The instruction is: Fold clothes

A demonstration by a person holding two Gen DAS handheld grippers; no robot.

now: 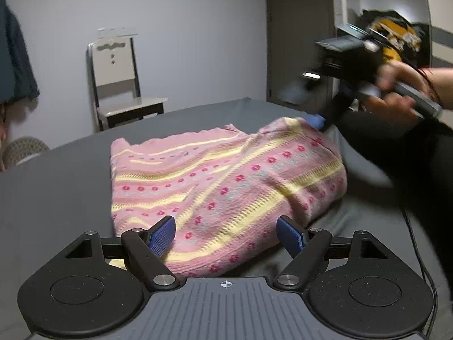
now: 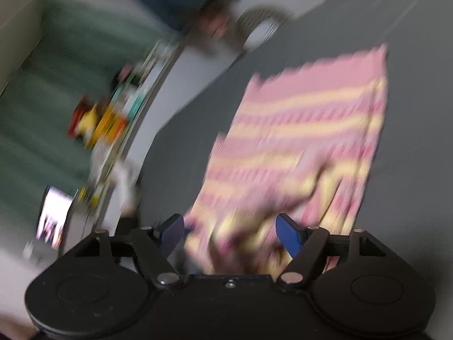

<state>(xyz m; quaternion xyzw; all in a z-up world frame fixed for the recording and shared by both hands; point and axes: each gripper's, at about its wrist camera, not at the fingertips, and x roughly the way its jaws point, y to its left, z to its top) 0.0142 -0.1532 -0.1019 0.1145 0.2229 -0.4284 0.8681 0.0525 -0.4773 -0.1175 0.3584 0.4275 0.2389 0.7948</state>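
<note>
A pink knitted sweater with pale yellow stripes and small red flower dots (image 1: 215, 195) lies partly folded on the grey worktop (image 1: 56, 192), its right side bunched up. The left gripper (image 1: 225, 238) sits at the sweater's near edge, blue-padded fingers spread wide, holding nothing. The right gripper (image 2: 229, 232), held in a person's hand (image 1: 396, 96), is at the sweater's far right corner; its fingers stand apart over the blurred fabric. A wooden chair (image 1: 119, 85) stands beyond, by the wall.
</note>
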